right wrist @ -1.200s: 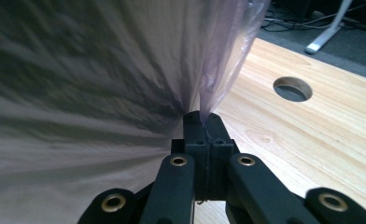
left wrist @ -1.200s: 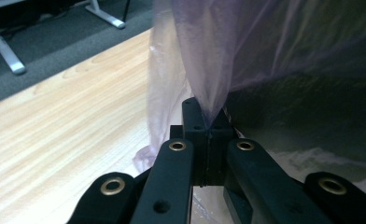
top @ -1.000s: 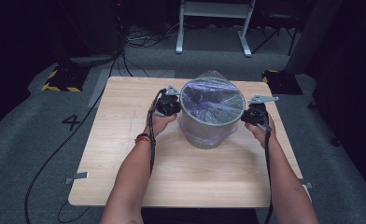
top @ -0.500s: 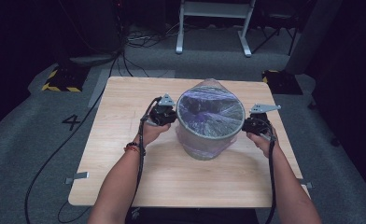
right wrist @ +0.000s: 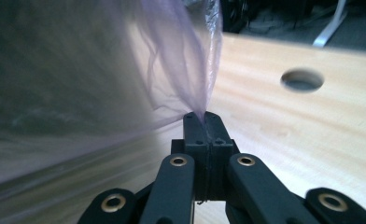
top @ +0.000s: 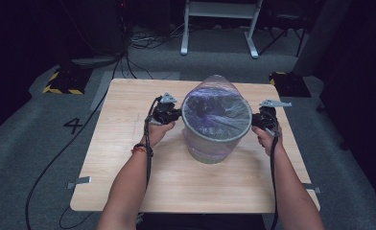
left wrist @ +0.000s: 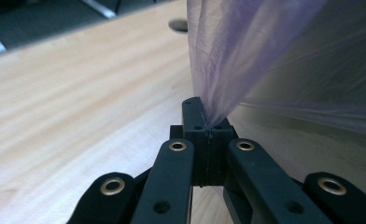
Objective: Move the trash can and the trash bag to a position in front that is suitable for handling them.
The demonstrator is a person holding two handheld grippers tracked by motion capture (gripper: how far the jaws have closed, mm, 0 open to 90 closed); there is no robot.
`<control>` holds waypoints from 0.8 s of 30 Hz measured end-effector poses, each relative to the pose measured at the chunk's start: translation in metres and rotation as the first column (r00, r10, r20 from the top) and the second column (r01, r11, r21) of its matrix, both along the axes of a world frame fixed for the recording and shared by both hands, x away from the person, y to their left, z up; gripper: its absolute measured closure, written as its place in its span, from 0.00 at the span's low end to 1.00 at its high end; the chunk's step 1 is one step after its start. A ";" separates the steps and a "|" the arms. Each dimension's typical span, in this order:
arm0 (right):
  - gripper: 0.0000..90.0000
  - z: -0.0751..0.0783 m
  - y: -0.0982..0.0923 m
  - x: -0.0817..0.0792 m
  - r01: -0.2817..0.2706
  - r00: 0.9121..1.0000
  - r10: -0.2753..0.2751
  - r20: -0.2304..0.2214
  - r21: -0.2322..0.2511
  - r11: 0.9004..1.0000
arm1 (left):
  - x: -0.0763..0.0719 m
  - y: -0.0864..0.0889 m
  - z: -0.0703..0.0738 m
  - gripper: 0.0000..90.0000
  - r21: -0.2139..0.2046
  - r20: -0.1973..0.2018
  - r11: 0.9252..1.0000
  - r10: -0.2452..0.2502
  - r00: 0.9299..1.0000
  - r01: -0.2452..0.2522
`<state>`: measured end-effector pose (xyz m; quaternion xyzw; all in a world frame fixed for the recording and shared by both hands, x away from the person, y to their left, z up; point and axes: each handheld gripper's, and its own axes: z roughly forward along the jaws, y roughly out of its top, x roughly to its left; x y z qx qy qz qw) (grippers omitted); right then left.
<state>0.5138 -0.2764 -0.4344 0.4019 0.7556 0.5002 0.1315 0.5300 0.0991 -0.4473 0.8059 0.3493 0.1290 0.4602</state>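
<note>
Bag edges pinched by both hand-held grippers over bin; table around bare.

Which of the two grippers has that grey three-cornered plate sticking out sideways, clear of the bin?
The right gripper: its grey plate juts outward, away from the bin. The left gripper carries its plate tucked over its body. Both pinch the purple bag.

Light wooden table, grey bin standing near its middle.

Grey bin blocking the table's centre, open wood on either side, near edge free
</note>
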 end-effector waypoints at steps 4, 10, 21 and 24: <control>1.00 -0.014 0.007 0.006 -0.016 0.997 0.015 -0.076 -0.016 1.000 | 0.002 -0.011 -0.008 1.00 0.026 -0.049 0.999 -0.018 0.999 0.019; 1.00 -0.026 0.008 0.004 -0.045 0.988 0.037 -0.150 -0.047 0.998 | 0.001 -0.019 -0.022 1.00 0.107 -0.132 0.992 -0.059 0.989 0.074; 1.00 -0.043 -0.007 -0.010 -0.028 0.988 0.023 -0.154 -0.031 0.999 | -0.018 -0.006 -0.036 0.96 0.085 -0.101 0.996 -0.022 0.995 0.031; 1.00 -0.050 -0.010 -0.015 -0.029 0.986 0.023 -0.168 -0.034 0.999 | -0.024 -0.002 -0.040 0.96 0.103 -0.091 0.994 -0.029 0.995 0.038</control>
